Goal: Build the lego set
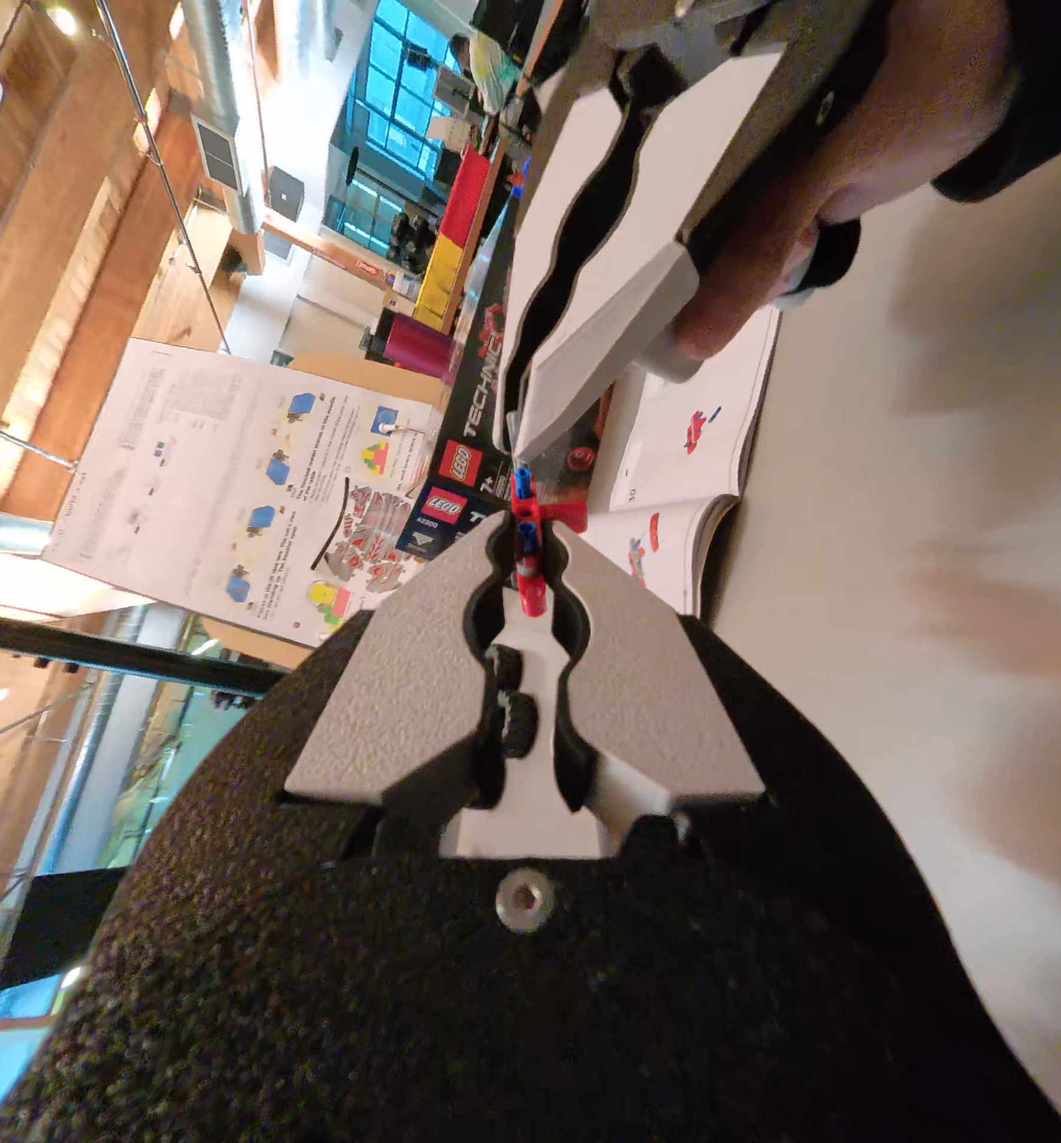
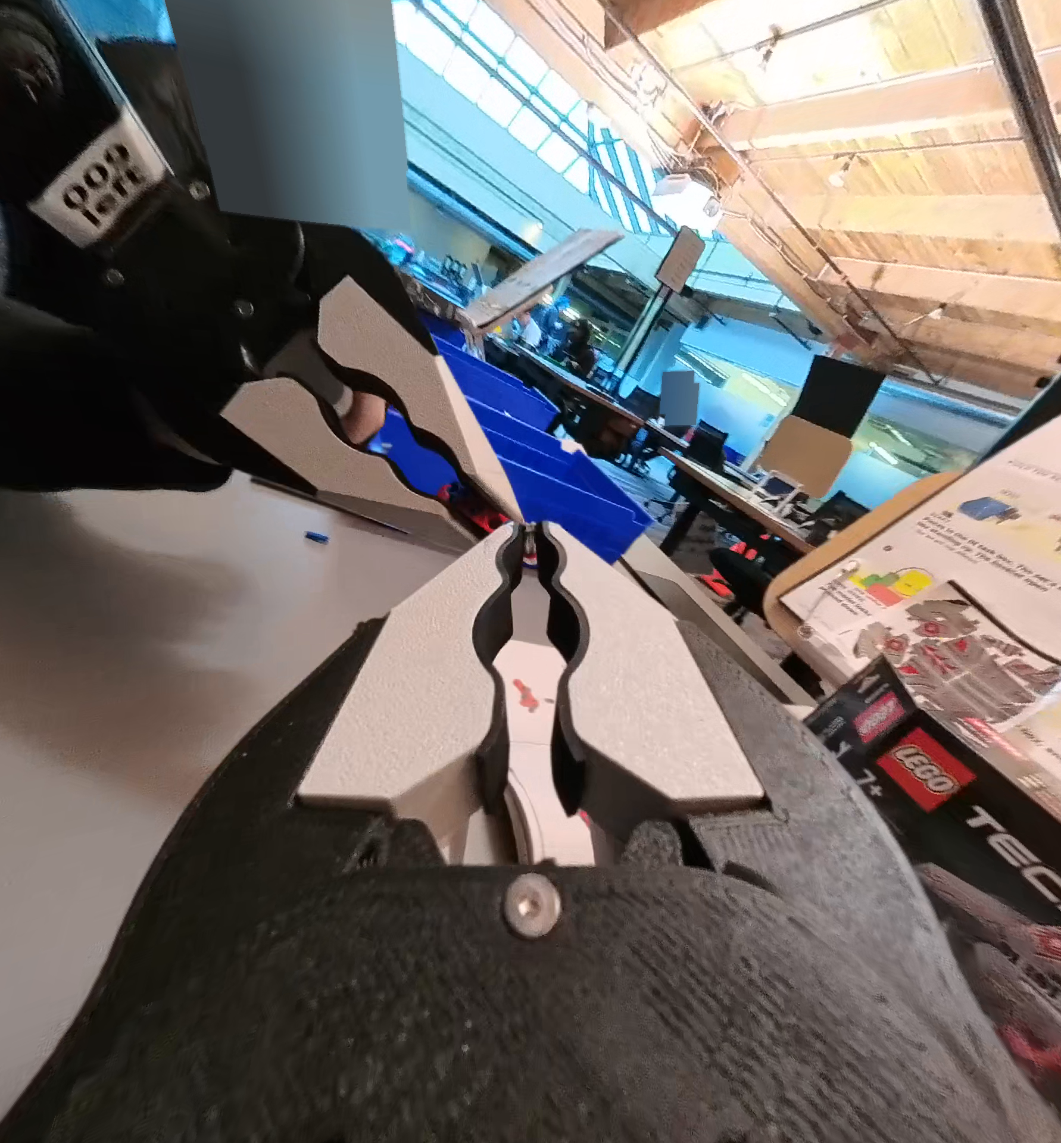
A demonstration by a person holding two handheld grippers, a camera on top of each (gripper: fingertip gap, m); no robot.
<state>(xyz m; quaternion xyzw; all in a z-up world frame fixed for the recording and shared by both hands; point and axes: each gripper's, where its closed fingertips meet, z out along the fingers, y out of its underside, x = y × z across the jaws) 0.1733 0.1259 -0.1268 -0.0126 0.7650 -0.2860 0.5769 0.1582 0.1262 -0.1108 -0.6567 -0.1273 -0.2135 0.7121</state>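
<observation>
Left gripper is clamped on a small red-and-blue lego assembly: jaws nearly closed, piece pinched at the tips in centre frame of the left wrist view. A red cross-shaped part with a blue pin sticks out just past the fingertips; the red lower end sits in the gap between the fingers.

Right gripper comes in from the upper right of that view, a hand wrapped round its handle. Its tips are narrowed to a point right at the blue pin on top of the assembly, touching or just beside it. Cannot tell which.

In the right wrist view the right gripper is centre frame, jaws almost together, with something small and dark caught at the very tips; too small to identify. The left gripper enters from the upper left and meets it tip to tip.

Behind the assembly, centre right of the left wrist view: an open instruction booklet lying on the pale counter, with black lego boxes just beside it. A printed sheet on a board stands at centre left. Blue bins sit behind the grippers in the middle of the right wrist view, and one small blue piece lies on the counter at left.
</observation>
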